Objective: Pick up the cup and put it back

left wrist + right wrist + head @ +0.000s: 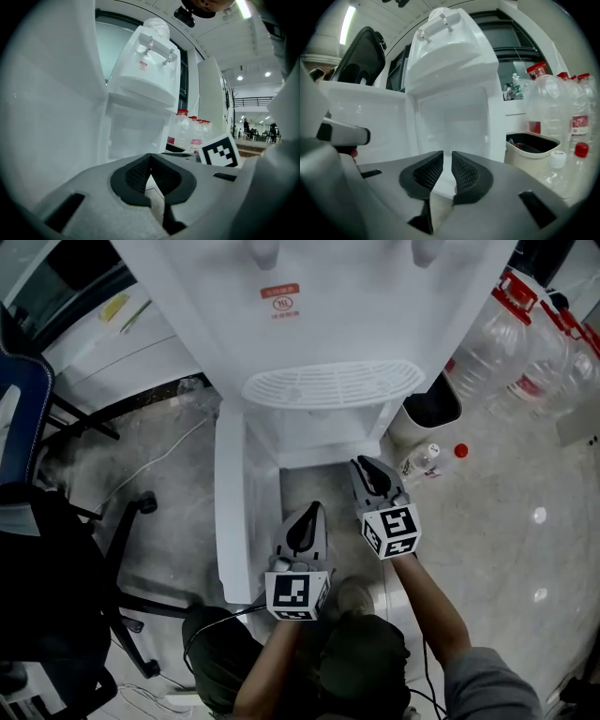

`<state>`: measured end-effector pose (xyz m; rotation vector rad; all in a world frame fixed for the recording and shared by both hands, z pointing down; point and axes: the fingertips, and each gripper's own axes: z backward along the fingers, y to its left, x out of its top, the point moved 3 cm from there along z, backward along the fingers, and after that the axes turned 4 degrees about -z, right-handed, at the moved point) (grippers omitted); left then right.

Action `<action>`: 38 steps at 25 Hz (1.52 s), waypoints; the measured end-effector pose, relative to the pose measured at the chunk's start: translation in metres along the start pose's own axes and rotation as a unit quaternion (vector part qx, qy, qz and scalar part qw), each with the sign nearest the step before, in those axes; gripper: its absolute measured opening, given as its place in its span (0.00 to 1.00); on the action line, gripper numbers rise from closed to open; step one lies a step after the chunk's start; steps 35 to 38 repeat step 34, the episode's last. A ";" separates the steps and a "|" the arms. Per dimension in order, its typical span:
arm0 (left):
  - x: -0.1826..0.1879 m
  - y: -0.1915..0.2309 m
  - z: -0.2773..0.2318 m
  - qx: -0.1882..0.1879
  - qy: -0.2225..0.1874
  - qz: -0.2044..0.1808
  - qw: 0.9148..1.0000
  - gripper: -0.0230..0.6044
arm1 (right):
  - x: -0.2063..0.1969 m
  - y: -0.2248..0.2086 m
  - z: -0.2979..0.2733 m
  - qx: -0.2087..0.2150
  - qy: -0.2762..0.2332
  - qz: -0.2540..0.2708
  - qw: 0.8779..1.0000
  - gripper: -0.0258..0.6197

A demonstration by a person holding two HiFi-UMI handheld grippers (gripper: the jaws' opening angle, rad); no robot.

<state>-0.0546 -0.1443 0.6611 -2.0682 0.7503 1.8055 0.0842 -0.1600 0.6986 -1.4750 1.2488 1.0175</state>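
Two grippers face one white water dispenser (328,385) with its lower cabinet open: the left gripper (150,159) pressed together and empty, the right gripper (447,157) nearly closed, a thin gap holding nothing. The cup shows in no view. To the dispenser's right stand one bin (525,164) and at least three red-capped jugs (492,352). One small bottle (419,462) lies nearby.

The water dispenser (319,381) is standing centrally, its door (230,512) hanging open at its left. Just right of the dispenser a bin (431,411) is sitting, large bottles (497,348) standing farther right, a small bottle (422,461) lying front-right. A chair (66,549) is standing well left. The left gripper (311,512) and right gripper (367,465) are hovering before the dispenser.
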 end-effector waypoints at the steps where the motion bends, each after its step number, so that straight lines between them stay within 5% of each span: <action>1: 0.000 -0.001 0.001 0.000 0.000 0.001 1.000 0.05 | 0.001 0.003 0.010 0.000 -0.003 -0.004 1.000 0.13; 12: 0.007 -0.006 0.011 -0.014 -0.010 0.002 1.000 0.05 | 0.016 0.028 0.083 -0.038 -0.043 -0.066 0.996 0.06; 38: 0.003 -0.002 0.011 -0.010 -0.009 0.007 1.000 0.05 | 0.016 0.039 0.093 -0.016 -0.032 -0.030 0.999 0.06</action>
